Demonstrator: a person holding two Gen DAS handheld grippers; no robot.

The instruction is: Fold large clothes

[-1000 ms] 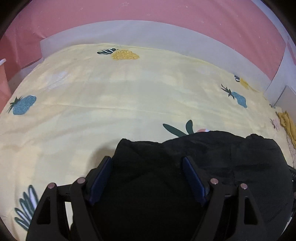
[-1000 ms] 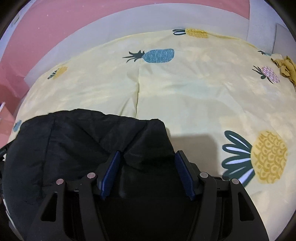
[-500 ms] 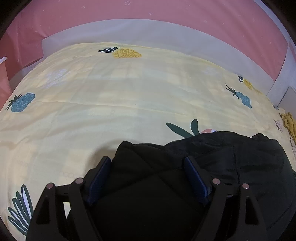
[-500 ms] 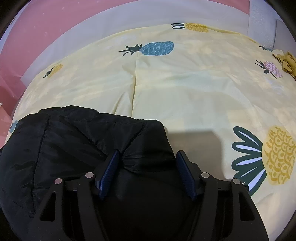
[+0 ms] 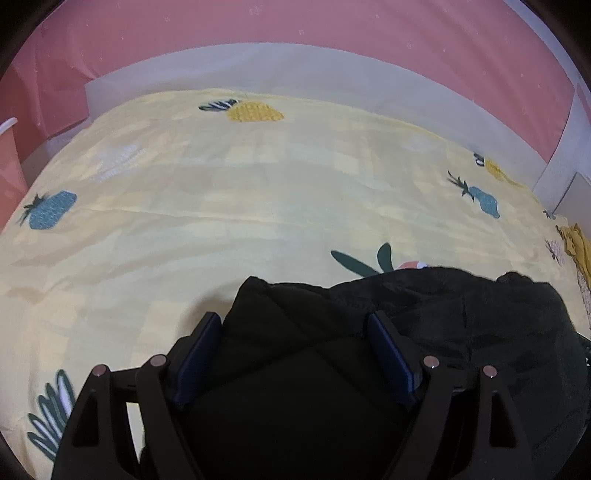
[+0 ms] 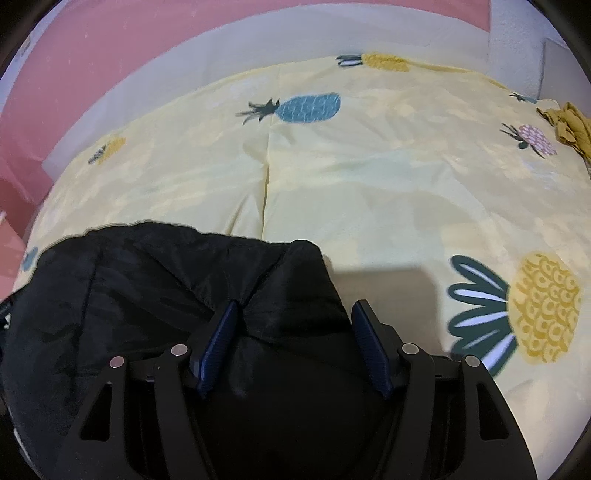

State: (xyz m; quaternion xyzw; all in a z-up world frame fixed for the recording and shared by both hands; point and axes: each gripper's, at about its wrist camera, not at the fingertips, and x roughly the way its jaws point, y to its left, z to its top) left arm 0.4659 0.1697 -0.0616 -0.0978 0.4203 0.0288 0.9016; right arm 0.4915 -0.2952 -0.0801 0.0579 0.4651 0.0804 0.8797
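In the left wrist view, a yellow bedsheet [image 5: 221,221] printed with pineapples spread across the far and left part of the scene, with a blue pineapple print [image 5: 50,210] at its far left and a pink wall [image 5: 295,26] beyond it. Nearer and toward the right lay the black padded garment [image 5: 461,325], bunched on the sheet, its left corner reaching up between the fingers of the left gripper [image 5: 295,328]. Those fingers stood wide apart; the left pad [image 5: 201,354] sat just beside the garment's left edge and the right pad [image 5: 391,354] lay against the cloth on the other side, so the fabric filled the gap, though whether the pads pressed on it could not be told. A mustard-yellow cloth [image 5: 578,247] lay at the far right edge of the sheet. In the right wrist view, the same garment [image 6: 129,288] lay on the left and near side, its right corner rising between the fingers of the right gripper [image 6: 295,325]. These fingers were also spread apart: the left pad [image 6: 218,339] was sunk into a fold of the cloth, while the right pad [image 6: 369,343] stood just off the garment's right edge. To the right of them lay a large yellow pineapple print [image 6: 543,306].
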